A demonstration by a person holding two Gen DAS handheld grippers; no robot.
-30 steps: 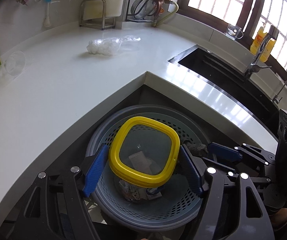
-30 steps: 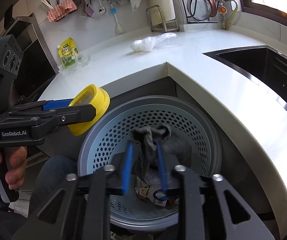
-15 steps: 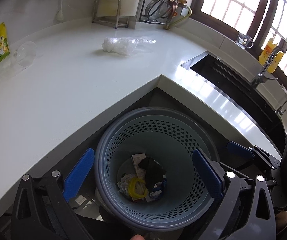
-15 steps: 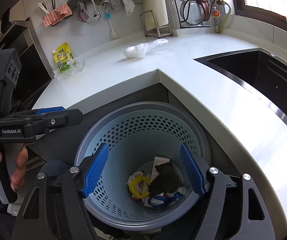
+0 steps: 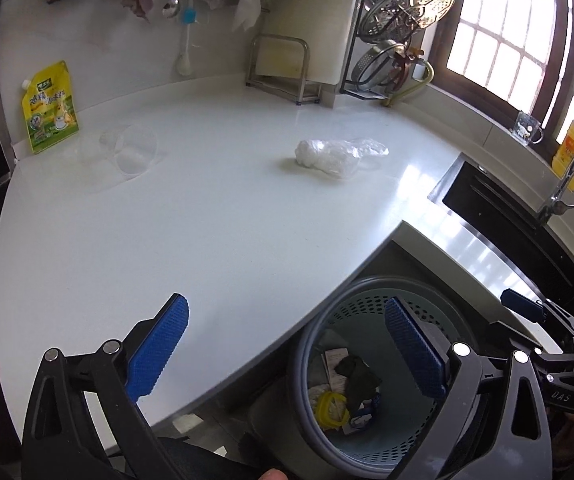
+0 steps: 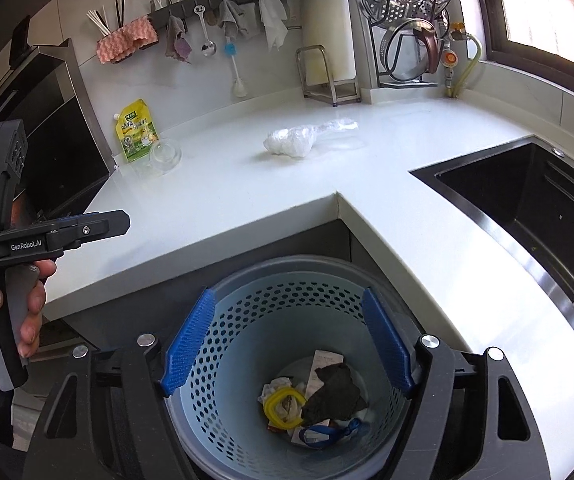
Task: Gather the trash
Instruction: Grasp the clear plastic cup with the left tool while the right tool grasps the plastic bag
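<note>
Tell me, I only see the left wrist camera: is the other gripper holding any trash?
Observer: No. The right gripper is open over the bin, with nothing between its pads; its jaws have just been opening.
Operator: What's left of the yellow pouch?
Observer: A black appliance with a steel edge, at the end of the counter.
Operator: And above the pink sponge?
Observer: Thin white sticks stand up behind it.

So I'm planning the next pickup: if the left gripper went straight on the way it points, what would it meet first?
Probably the bare white countertop. The open left gripper aims short of the crumpled clear plastic bag, though depth is unclear.
</note>
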